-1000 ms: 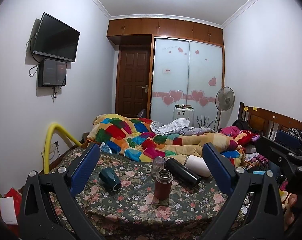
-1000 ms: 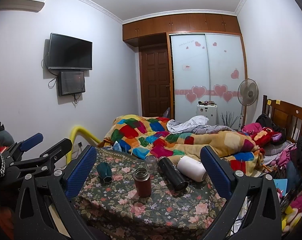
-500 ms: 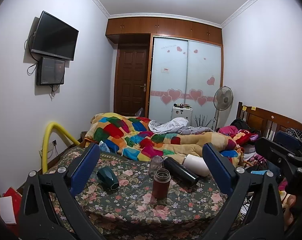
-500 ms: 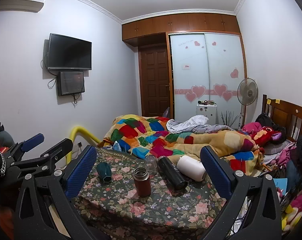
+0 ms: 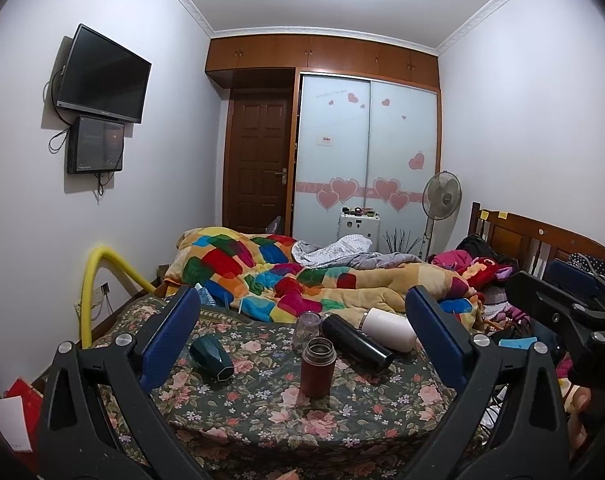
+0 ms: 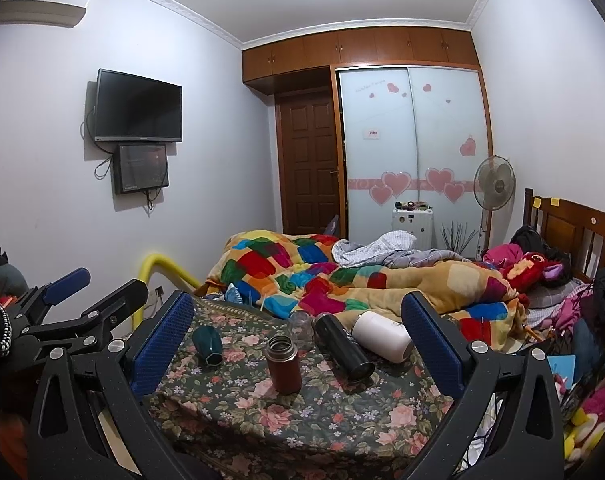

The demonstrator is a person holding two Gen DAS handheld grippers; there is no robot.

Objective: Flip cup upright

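Observation:
Several cups sit on a floral-cloth table (image 5: 262, 404). A dark green faceted cup (image 5: 211, 356) lies on its side at the left, also in the right wrist view (image 6: 208, 346). A black flask (image 5: 356, 340) (image 6: 343, 347) and a white flask (image 5: 388, 328) (image 6: 382, 340) lie on their sides. A red-brown flask (image 5: 317, 368) (image 6: 283, 364) stands upright and open. A clear glass (image 5: 306, 326) (image 6: 300, 325) stands behind it. My left gripper (image 5: 302, 340) is open and empty, short of the table. My right gripper (image 6: 298, 340) is open and empty too.
A bed with a multicoloured quilt (image 5: 270, 276) lies behind the table. A yellow padded rail (image 5: 98, 280) stands at the left. A wooden headboard (image 5: 542, 240) and piled clothes are at the right. The other gripper shows at each view's edge (image 6: 74, 320).
Both views shifted slightly; the cups sit a little higher in the left wrist view. No cup moved. Both grippers stayed open.

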